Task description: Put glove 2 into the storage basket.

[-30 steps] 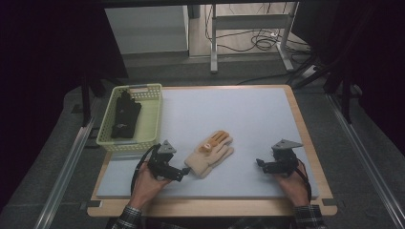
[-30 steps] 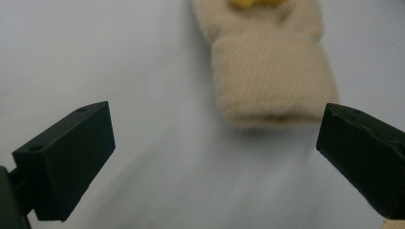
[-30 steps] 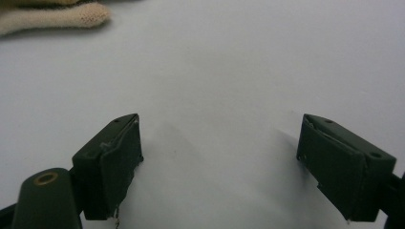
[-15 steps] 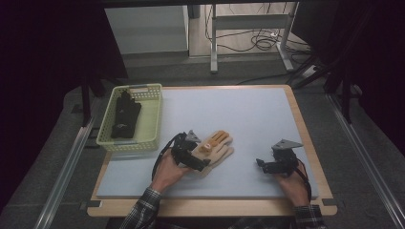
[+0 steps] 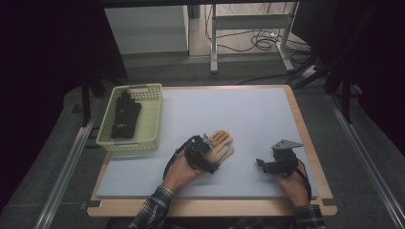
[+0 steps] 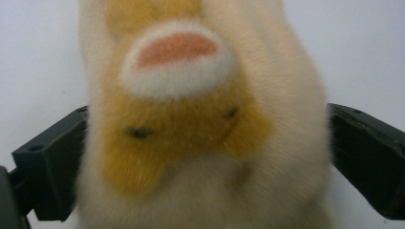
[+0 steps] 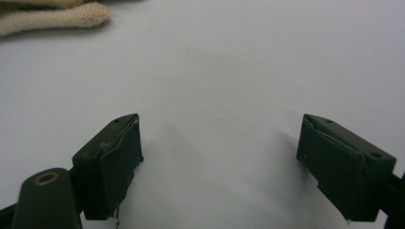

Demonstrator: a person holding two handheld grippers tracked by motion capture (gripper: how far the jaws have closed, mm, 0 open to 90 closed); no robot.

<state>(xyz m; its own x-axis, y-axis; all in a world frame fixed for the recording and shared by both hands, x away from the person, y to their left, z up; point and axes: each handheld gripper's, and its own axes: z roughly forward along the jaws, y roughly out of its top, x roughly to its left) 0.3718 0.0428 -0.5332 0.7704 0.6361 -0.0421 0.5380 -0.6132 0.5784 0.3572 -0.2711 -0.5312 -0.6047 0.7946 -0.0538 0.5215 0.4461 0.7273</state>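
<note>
The left gripper [image 5: 206, 155] sits over the near, wrist end of a plush glove [image 5: 220, 149], and in the left gripper view its two black jaws stand wide on either side of the cream and orange pile [image 6: 200, 129], one to each flank, with no clear squeeze on the fabric yet; I would call it spread around the glove rather than pinching it, though the fur hides the inner faces and contact cannot be told. The glove lies flat on the worktop [image 5: 239, 114], directly ahead of this gripper. Its long axis runs from the jaws forward and a little to the right, with the orange-tipped fingers pointing away from the person. So the jaws straddle the glove across its width, which is the relation the coming move turns on: closing here should catch the narrow way, not the length. The right gripper [image 5: 267, 164] rests well apart to the right, low over bare worktop, its jaws plainly spread with nothing between them [image 7: 215, 157]. From its camera the glove's pale fingertips [image 7: 57, 16] show far off at the upper left. The left hand [image 5: 180, 171] is clearly the nearer one and looks set to do the picking. To the left and farther back from the left gripper stands a yellow basket [image 5: 152, 119] holding a dark item [image 5: 125, 117], a likely destination.
</note>
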